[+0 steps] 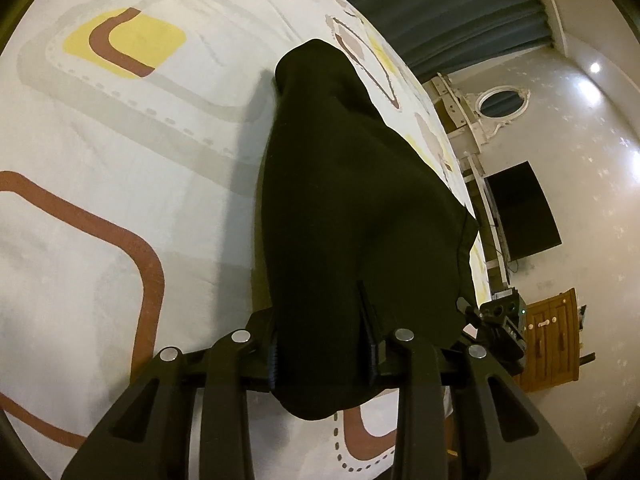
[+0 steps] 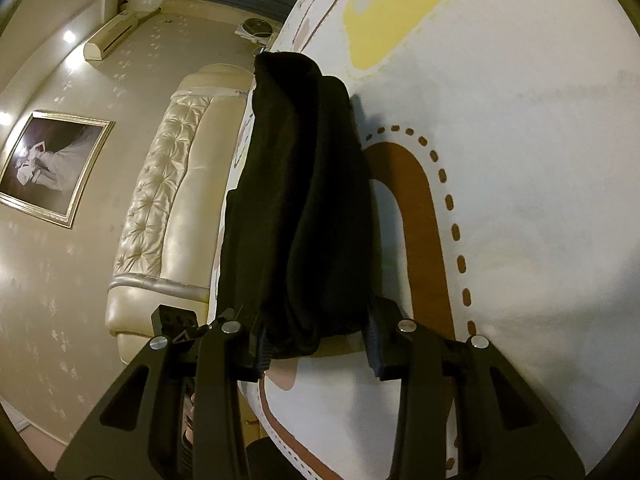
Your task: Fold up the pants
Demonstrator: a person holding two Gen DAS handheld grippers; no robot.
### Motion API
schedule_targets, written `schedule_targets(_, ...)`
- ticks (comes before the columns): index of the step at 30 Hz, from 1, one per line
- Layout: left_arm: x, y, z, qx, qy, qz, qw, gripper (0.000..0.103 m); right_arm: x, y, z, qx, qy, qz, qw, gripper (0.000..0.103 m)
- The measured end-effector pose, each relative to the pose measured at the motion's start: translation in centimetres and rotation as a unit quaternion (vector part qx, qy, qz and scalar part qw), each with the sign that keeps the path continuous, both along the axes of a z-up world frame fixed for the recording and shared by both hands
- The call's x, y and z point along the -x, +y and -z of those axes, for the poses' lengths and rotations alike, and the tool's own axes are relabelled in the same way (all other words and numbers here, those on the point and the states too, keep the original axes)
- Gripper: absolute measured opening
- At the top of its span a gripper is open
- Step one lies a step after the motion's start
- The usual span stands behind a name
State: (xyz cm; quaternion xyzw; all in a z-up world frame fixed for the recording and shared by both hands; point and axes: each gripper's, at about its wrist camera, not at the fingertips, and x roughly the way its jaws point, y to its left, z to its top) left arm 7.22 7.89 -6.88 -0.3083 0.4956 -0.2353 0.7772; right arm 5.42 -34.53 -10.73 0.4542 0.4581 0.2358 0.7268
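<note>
The black pants (image 1: 352, 200) lie bunched lengthwise on the patterned bed sheet (image 1: 120, 160), with the near end lifted. My left gripper (image 1: 324, 352) is shut on that near end, and cloth fills the gap between its fingers and hangs a little below them. In the right wrist view the same pants (image 2: 304, 208) run away from me along the bed's edge. My right gripper (image 2: 316, 344) is shut on a thick fold of them. The far end of the pants rests on the sheet (image 2: 520, 160).
A cream tufted headboard (image 2: 160, 208) and a framed picture (image 2: 52, 168) are left of the bed. A dark screen (image 1: 520, 208), a wooden cabinet (image 1: 552, 336) and a dark curtain (image 1: 460, 8) are on the right. The other gripper's body (image 1: 500, 316) sits close beside the left one.
</note>
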Motion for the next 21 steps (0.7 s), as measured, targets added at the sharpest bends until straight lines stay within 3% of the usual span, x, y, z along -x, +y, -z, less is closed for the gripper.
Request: schedule_targets(21,0.32,0.01,0.32,0.005,0.002,-0.002,1.0,0.035,0.13,-0.44,0.57,0.001,0.003,0.005,1.0,0.036)
